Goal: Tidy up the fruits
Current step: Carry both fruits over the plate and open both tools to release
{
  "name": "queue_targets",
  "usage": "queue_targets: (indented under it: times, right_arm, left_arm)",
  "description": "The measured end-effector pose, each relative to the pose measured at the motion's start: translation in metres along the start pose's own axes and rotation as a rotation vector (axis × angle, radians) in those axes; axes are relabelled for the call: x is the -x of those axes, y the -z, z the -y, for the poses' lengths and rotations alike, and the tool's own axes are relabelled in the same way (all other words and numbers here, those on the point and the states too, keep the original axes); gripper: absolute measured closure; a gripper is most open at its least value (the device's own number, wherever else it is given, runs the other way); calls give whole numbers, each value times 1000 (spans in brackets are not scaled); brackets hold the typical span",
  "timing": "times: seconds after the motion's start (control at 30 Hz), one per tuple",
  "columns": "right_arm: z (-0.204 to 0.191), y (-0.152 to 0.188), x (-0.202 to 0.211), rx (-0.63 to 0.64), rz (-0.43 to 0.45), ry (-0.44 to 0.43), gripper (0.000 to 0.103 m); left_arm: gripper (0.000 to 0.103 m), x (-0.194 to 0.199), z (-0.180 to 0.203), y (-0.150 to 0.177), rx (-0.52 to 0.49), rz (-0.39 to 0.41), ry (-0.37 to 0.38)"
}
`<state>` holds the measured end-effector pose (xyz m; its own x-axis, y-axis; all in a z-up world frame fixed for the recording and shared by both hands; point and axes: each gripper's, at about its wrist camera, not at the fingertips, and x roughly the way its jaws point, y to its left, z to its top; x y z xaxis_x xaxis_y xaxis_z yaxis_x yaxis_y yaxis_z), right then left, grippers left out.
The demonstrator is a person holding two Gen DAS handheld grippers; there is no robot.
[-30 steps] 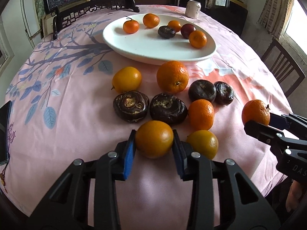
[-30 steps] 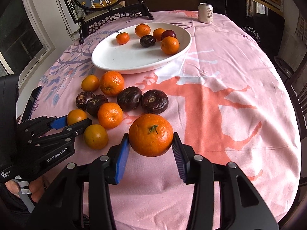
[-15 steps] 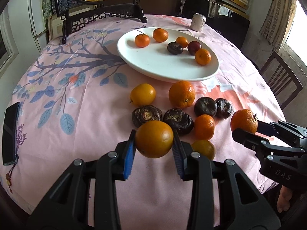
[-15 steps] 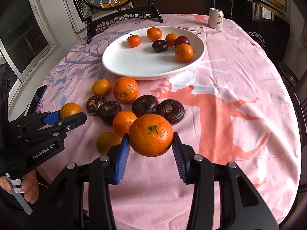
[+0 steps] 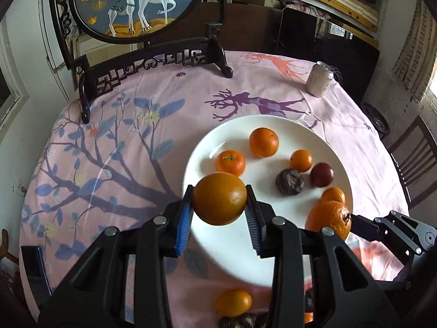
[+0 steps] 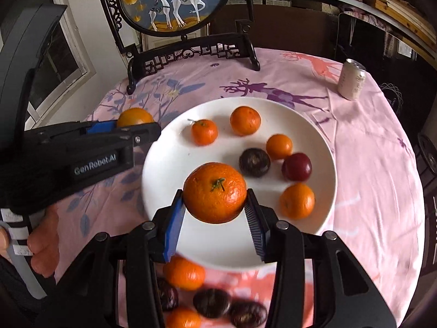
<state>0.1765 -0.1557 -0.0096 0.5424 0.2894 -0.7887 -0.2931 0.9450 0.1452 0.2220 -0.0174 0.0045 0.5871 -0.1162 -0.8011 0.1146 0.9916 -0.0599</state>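
Now oranges (image 5: pixel 220 202) above white plate (image 5: pixel 273 262)

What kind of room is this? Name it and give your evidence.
Probably a home dining room: a round table under a pink printed tablecloth, wooden dining chairs beside it, and a framed deer screen standing on the table.

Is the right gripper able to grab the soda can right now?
Probably not. The right gripper is already shut on an orange, and the soda can stands far off beyond the white plate.
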Motion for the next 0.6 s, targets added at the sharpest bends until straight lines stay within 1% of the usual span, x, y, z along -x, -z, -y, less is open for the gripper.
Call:
queue_targets:
  times: [0.1,0.27,0.37,0.43,0.47,0.5,0.53,0.57,0.6]
  right_arm:
    - [7,-23,-31,18,-41,33,58]
    - [17,-33,-64,37,-103,55,58]
    - [19,-38,-72,30,-102,46,58]
    - [18,-41,-74,36,-94,57,58]
    - [17,-42,-75,43,-89,64,54]
    - [16,-43,-75,50,-84,71,48]
    - [16,-43,-73,51,-70,81,39]
    - [16,-43,-69,53,-54,86,39]
    - [15,-42,-63,62,-45,89,39]
  left_arm:
    - [67,-29,-5,-10,23,-50,-2]
    - [67,-52,-7,-15,20,-77,-3]
    - [66,-60,-7,-18,21,-88,-3]
    - [66,-63,-6,-21,26,-91,-5]
    - [65,-64,-6,-23,29,-94,-5]
    - [58,-64,-6,-24,35,-90,1]
    - [49,-61,-6,-26,40,-80,7]
    - [31,-57,-6,-27,42,-65,10]
    - [26,-49,-5,-28,40,-42,13]
